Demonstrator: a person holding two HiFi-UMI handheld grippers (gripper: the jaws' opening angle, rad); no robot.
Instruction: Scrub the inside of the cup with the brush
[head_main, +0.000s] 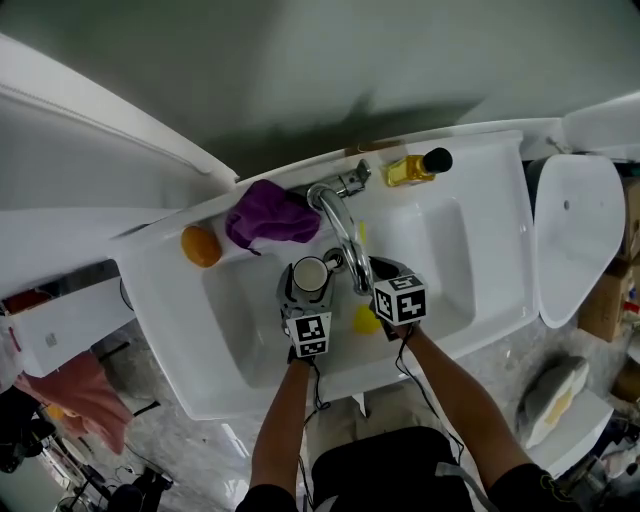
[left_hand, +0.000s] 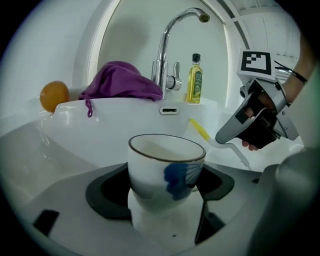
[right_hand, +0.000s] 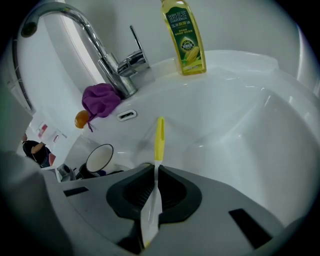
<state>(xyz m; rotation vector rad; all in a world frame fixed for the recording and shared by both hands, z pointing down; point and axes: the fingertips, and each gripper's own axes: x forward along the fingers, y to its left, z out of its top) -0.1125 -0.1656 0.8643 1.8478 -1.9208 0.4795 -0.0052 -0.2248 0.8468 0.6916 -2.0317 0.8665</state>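
A white cup (left_hand: 166, 167) with a blue pattern stands upright between the jaws of my left gripper (left_hand: 160, 175), which is shut on its sides. The cup's mouth faces up and its inside looks bare. From above, the cup (head_main: 310, 274) hangs over the white sink (head_main: 470, 300), just left of the tap. My right gripper (right_hand: 156, 175) is shut on the white handle of a brush (right_hand: 159, 135) whose yellow head points forward into the basin. In the left gripper view the brush (left_hand: 200, 131) and the right gripper (left_hand: 255, 120) are to the cup's right, apart from it.
A chrome tap (head_main: 340, 225) arches over the basin between the two grippers. On the sink's back ledge lie a purple cloth (head_main: 270, 215), an orange (head_main: 201, 246) and a yellow soap bottle (head_main: 415, 168). A white lid (head_main: 575, 235) stands to the right of the sink.
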